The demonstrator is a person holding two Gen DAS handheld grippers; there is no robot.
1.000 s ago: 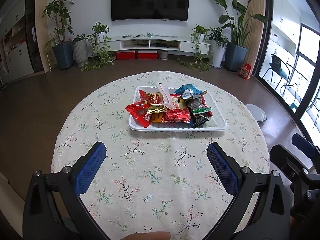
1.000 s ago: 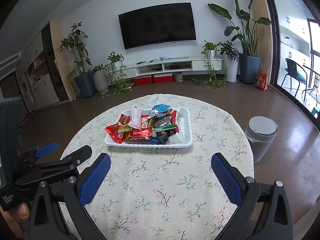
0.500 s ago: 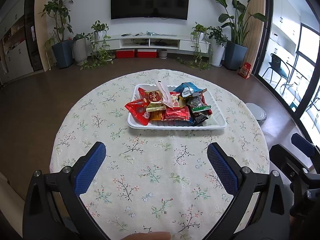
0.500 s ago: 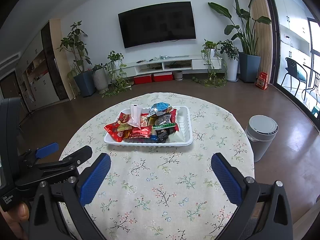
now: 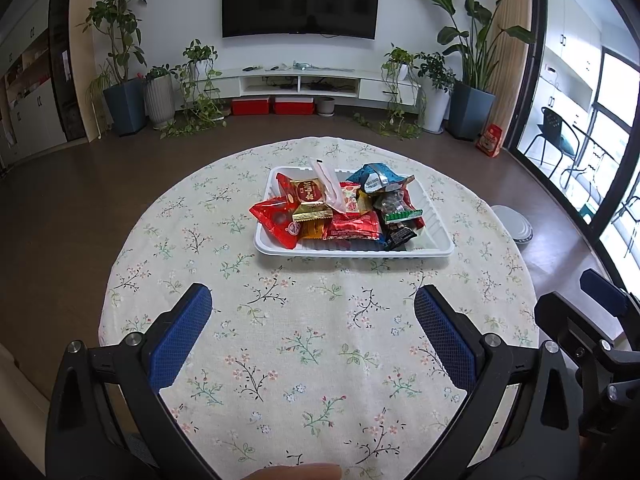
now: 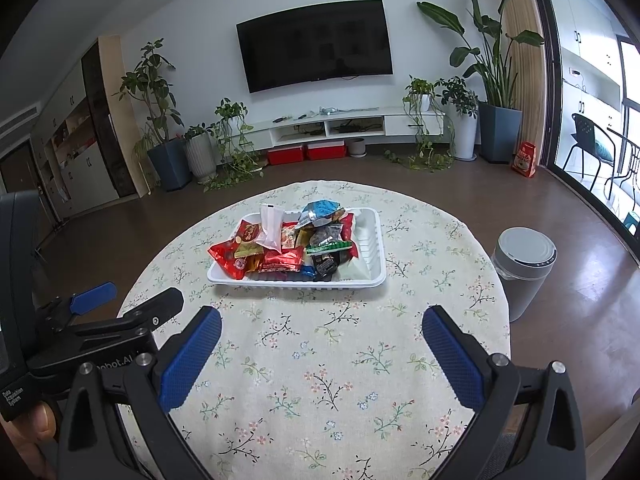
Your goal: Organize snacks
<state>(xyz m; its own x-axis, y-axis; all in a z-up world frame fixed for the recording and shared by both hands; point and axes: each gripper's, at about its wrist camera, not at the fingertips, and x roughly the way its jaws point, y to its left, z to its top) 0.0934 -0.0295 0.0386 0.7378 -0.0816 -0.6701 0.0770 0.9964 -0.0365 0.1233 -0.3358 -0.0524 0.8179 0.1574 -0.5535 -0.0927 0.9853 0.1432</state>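
Observation:
A white plastic tray (image 5: 434, 240) sits past the middle of a round table with a floral cloth (image 5: 312, 344). It holds a heap of snack packets (image 5: 340, 208): red, gold, blue, dark and one white. The tray also shows in the right wrist view (image 6: 372, 236) with the same heap (image 6: 288, 244). My left gripper (image 5: 312, 300) is open and empty above the near half of the table. My right gripper (image 6: 322, 320) is open and empty beside it, to its right. Both are well short of the tray.
A grey lidded bin (image 6: 524, 268) stands on the floor right of the table. Beyond are a TV wall (image 5: 300, 0), a low white cabinet, potted plants and a glass door on the right. The table edge curves close on both sides.
Both views have pulled back and up a little, so the tray sits slightly higher and farther in the frames. Both grippers stay open and empty.

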